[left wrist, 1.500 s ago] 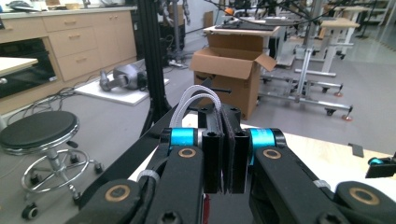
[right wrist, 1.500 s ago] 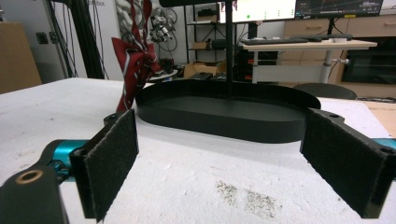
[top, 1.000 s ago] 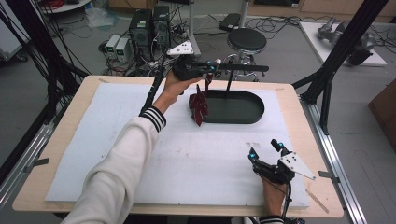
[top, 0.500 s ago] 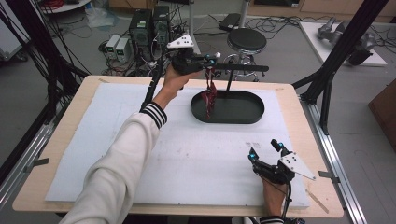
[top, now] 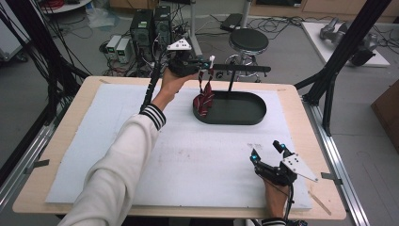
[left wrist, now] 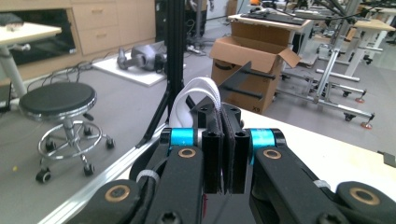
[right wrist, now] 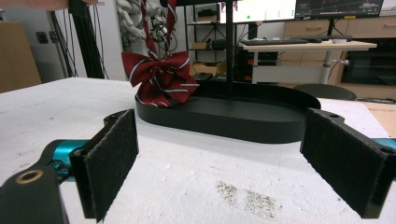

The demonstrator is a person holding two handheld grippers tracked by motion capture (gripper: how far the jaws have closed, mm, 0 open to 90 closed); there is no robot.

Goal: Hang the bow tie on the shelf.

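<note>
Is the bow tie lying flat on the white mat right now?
No. The bow tie hangs by its strap from the left claw, raised over the near-left end of the black stand base.

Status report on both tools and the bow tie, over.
Left tool shut on bow tie strap, tie hanging over tray edge. Right tool open, idle. Stand post nearby.

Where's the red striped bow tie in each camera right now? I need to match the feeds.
High view: bow tie hangs from the left claw over the black tray's left end.
Left gripper view: a white band shows past the shut jaws.
Right gripper view: upper left of centre.
Shared landmark: the tray.
</note>
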